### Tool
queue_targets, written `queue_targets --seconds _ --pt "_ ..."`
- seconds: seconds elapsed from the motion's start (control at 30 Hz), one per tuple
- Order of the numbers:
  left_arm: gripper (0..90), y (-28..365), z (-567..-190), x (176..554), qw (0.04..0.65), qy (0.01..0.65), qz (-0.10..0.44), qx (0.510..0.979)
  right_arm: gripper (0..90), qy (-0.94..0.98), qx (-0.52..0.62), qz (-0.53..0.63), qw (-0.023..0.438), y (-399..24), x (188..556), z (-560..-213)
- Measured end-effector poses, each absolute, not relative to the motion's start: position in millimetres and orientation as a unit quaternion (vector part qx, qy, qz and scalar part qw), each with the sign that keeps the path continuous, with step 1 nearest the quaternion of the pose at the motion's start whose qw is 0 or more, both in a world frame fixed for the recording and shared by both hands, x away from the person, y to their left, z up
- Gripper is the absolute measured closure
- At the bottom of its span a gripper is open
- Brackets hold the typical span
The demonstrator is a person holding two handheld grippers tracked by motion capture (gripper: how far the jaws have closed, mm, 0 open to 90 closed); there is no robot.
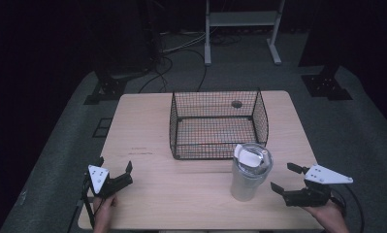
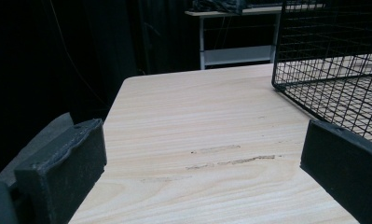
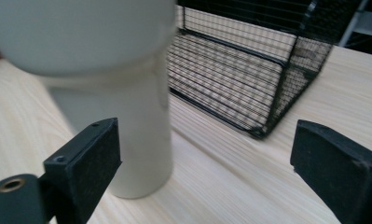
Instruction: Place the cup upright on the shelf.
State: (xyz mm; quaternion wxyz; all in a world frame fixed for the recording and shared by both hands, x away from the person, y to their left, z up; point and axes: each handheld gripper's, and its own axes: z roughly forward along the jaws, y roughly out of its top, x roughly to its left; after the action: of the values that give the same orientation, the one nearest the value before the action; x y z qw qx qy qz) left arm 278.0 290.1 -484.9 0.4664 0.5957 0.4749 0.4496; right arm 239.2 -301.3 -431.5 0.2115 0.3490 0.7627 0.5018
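The right claw (image 1: 284, 177), jaws spread wide, sits near the pale wooden table's (image 1: 147, 141) front edge, with the tall white lidded tumbler (image 1: 248, 172) just to its left and bare wood between. The black wire basket (image 1: 217, 124) stands beyond. The left claw (image 1: 116, 169), also spread, has open tabletop ahead; its own view shows scuffs (image 2: 230, 161) in the wood.

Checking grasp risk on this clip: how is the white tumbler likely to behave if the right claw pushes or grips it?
The tumbler stands tall on a base narrower than its top, so a high push would probably tip it rather than slide it. Its smooth, rigid-looking wall may slip between the pads. The right claw is open beside it, not touching; a low, square grip seems safest.
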Motion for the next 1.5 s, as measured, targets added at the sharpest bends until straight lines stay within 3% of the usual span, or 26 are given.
queue_targets --seconds 0.67,1.5 --pt "0.0 290 -485 278 0.467 0.474 0.45 0.596 1.5 0.777 0.312 0.516 0.18 -260 233 -434" --pt "0.0 290 -485 278 0.468 0.472 0.45 0.596 1.6 0.752 0.312 0.546 0.201 -221 249 -456"
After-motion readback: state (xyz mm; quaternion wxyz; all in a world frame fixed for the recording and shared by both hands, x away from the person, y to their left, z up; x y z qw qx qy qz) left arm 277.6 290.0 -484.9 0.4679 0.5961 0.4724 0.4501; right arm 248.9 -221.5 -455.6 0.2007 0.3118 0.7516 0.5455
